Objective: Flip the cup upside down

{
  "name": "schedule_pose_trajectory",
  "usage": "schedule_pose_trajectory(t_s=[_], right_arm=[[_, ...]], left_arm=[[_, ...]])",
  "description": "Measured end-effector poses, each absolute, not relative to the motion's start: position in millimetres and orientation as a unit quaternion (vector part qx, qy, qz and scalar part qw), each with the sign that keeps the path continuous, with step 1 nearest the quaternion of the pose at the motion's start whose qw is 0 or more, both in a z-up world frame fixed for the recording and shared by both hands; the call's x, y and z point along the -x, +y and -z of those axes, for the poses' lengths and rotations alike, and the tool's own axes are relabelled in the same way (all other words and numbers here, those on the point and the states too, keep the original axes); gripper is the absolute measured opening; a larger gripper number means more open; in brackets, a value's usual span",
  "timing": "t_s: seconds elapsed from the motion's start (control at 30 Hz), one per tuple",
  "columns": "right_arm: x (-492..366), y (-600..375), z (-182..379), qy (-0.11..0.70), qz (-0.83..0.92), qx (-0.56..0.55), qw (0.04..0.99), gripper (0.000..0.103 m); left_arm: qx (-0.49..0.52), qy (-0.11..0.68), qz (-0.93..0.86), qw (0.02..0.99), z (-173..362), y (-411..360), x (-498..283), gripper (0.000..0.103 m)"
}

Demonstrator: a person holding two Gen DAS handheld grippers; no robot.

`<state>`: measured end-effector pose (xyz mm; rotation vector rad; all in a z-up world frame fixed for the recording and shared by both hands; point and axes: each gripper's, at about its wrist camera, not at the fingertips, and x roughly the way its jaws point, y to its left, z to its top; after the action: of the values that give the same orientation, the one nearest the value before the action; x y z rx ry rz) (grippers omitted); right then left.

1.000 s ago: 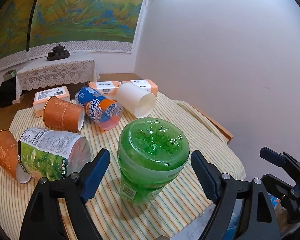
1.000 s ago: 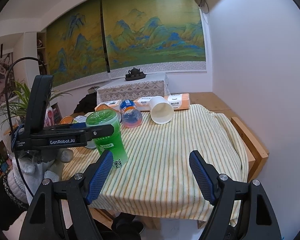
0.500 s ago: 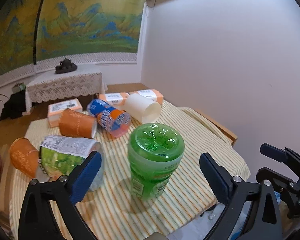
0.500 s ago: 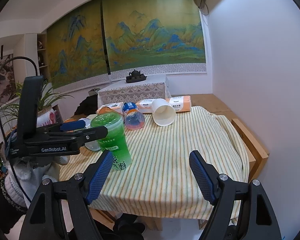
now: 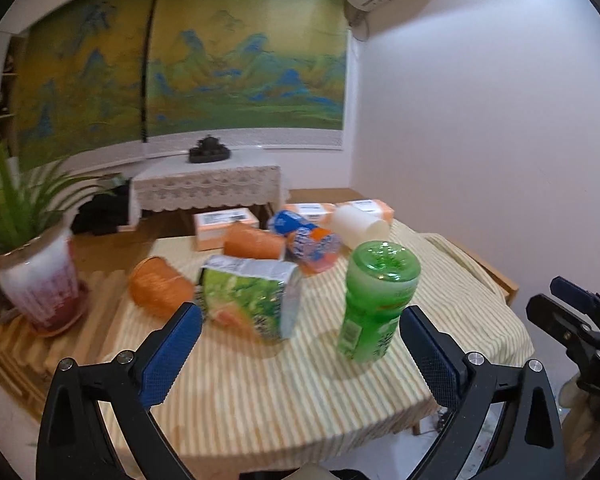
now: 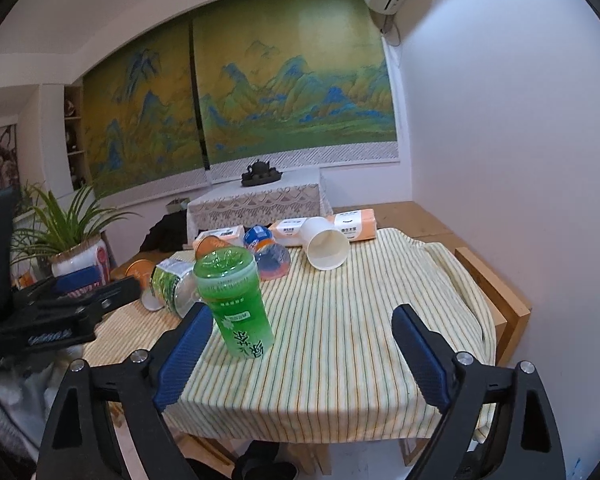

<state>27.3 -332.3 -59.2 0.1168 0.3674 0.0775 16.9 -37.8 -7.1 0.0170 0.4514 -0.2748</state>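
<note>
Each claw [image 5: 300, 356] [image 6: 302, 354] has glossy black triangular arms, silver screws and ribbed blue pads [image 5: 171, 360].

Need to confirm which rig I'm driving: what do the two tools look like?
Both match: the left tool and right tool have black triangular cut-out frames, silver screws and ribbed blue finger pads. The right wrist view shows white lettering, too blurred to read, on the left tool's black body.
</note>
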Motion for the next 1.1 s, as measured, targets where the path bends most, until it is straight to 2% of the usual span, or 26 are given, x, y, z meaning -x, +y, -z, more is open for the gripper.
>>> schedule_pose_trajectory(t_s=[0.47,1.1], right_arm=[[-29,-316,61,0.178,-0.017,-0.065,0.982,0.093],[-25,-292,66,0.174,-0.002,-0.044,0.984,0.093]], left_arm=[[0.001,0.192,0.042,0.981,-9,-17,33,0.101],[0.012,0.184,0.020,0.983,-2,-13,37,0.102]])
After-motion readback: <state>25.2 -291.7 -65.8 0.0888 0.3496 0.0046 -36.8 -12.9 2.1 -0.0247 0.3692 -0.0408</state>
